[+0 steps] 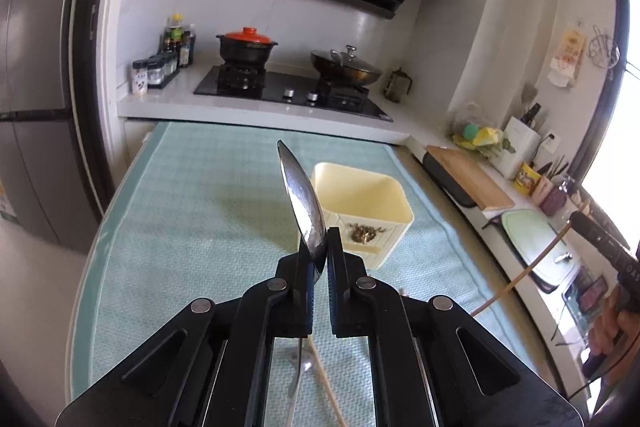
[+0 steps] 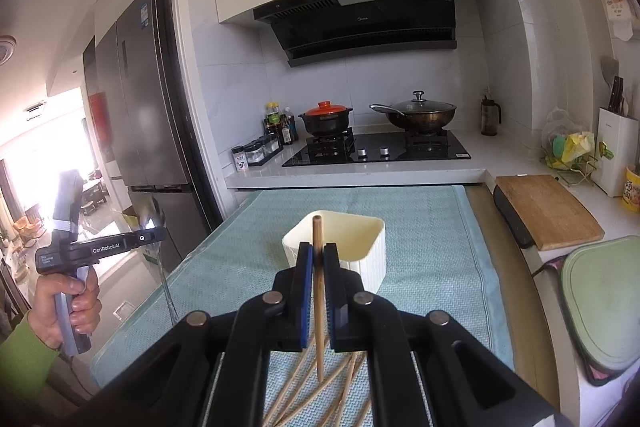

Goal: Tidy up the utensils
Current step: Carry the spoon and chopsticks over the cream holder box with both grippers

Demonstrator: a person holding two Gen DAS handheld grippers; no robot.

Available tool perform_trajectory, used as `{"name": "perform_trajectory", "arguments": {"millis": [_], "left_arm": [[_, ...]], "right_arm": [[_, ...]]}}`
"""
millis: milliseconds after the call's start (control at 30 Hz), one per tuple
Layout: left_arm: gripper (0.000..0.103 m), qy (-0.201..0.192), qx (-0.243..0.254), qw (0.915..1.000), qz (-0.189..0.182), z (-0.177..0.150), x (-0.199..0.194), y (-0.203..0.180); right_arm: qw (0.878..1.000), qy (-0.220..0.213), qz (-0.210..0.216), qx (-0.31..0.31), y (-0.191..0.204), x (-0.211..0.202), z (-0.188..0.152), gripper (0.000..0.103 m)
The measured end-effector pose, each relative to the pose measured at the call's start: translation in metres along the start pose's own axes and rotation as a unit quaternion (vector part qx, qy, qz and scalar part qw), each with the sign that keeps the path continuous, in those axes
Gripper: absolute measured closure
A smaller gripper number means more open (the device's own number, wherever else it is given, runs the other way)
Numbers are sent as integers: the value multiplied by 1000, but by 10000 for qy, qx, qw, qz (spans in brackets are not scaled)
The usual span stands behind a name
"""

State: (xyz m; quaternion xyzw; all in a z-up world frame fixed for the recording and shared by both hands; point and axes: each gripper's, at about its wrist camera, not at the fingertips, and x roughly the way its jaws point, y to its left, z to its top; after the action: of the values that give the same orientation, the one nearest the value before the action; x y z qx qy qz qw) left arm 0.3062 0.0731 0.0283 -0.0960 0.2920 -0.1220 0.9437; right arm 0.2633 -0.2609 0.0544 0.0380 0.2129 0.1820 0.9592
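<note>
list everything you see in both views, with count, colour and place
cream square plastic holder: 1, cream, on the mat
teal woven mat: 1, teal, covers the table
steel spoon: 1, silver, clamped in left tool
wooden chopstick: 1, tan, clamped in right tool
loose wooden chopsticks: several, tan, on the mat below right tool
black clay pot with orange lid: 1, left burner
dark lidded wok: 1, right burner
wooden cutting board: 1, brown, right counter
left tool: black, shut
right tool: black, blue pads, shut
</note>
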Motion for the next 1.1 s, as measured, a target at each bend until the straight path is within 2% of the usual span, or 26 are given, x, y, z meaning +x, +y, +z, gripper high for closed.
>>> {"name": "perform_trajectory", "arguments": {"millis": [200,500,633,767,933,1100], "left_arm": [[100,-78,320,9994,115,32,5,-19],[100,-482,751,9960,82,95,24,-60],[100,-559,598,9966,-104,120,49,-68],[100,-514,277,9980,-223,131,88,-66],[100,-184,-29,9998,-104,125,157,-56],[100,217,-190,9995,106,107,220,-47]], "right_arm": [[10000,-29,-14,-19,2,16,24,97],[9998,-176,-73,-38,4,53,79,97],[9992,-352,-173,-80,4,78,107,97],[9988,-412,-252,-128,1,114,123,97],[9995,-42,-296,-37,-15,176,113,97],[9967,696,-288,308,-43,242,87,97]]}}
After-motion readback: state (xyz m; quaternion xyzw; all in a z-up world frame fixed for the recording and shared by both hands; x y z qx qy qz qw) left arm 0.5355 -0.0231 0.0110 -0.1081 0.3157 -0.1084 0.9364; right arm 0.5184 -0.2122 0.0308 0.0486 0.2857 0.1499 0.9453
